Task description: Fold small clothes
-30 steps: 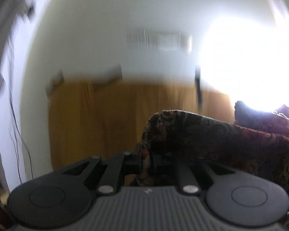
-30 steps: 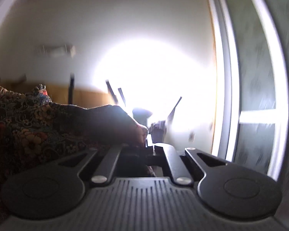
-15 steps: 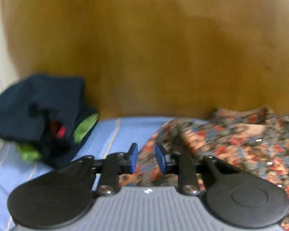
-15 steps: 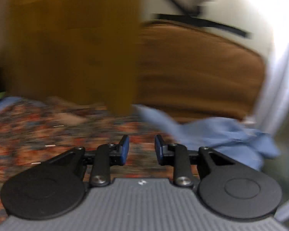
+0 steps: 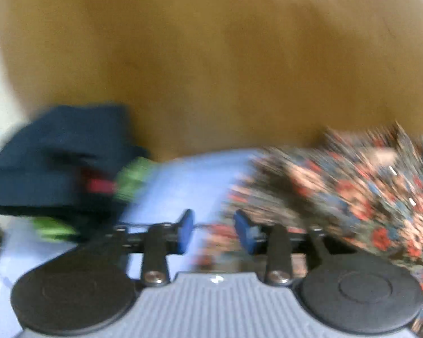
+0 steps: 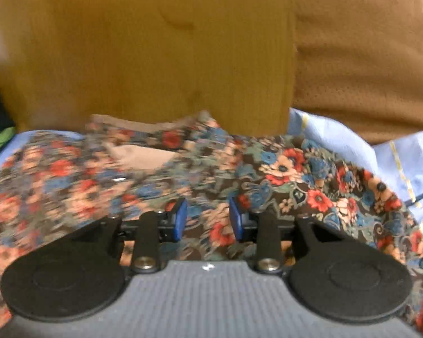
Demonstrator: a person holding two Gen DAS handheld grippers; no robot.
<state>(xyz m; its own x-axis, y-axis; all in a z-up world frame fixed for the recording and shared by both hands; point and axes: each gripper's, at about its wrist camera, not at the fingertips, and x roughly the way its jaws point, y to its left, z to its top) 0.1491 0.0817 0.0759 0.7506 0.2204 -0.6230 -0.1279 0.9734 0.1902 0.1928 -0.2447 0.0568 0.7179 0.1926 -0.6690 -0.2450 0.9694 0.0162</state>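
Note:
A dark floral garment [image 6: 282, 174] with red, blue and peach flowers lies spread on a light blue sheet [image 5: 183, 180]. In the left wrist view the floral garment [image 5: 352, 191] fills the right side, blurred. My left gripper [image 5: 213, 229] hovers over the garment's left edge; its jaws are opening and its blue pads press on nothing. My right gripper [image 6: 207, 219] hangs just above the middle of the cloth, jaws opening, with the fabric lying loose below the gap.
A folded navy garment with green and red parts [image 5: 65, 169] sits on the sheet at the left. A tan upholstered backrest [image 6: 155, 50] rises behind, with a brown mesh cushion [image 6: 366, 64] at the right. The blue sheet [image 6: 403, 163] bunches at the right.
Both grippers held the floral garment up in the air, shut on it. They came down to the sheet, let the cloth go and spread their jaws wider.

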